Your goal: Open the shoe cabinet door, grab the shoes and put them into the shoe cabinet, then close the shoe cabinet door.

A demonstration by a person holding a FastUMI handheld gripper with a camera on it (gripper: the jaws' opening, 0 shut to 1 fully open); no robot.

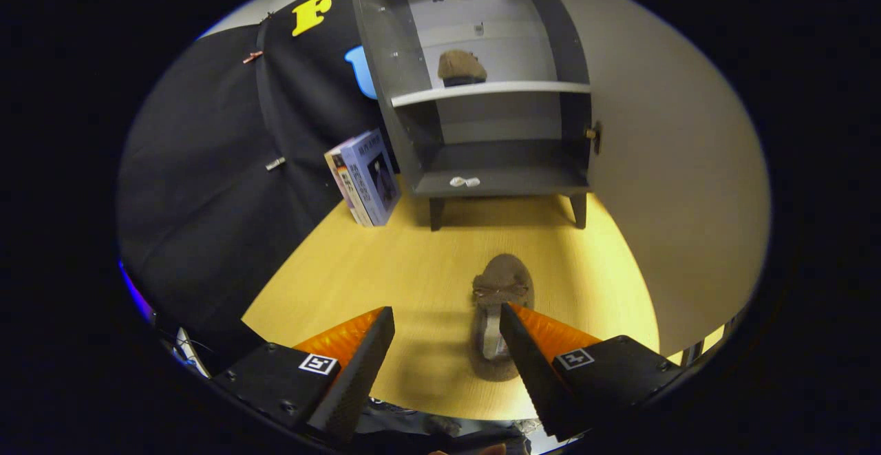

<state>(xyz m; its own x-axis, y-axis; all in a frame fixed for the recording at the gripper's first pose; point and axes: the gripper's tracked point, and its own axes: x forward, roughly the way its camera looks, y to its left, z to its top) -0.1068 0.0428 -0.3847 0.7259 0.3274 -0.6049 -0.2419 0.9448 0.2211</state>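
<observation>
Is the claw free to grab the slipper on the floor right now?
Probably yes. The claw is open, and the slipper lies just ahead, beside the right finger, with bare floor around it and nothing blocking.

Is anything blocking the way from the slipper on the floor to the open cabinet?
Nothing visible. The slipper lies between the open gripper fingers, bare floor runs to the cabinet, whose door is open. The books stand off to its side.
</observation>
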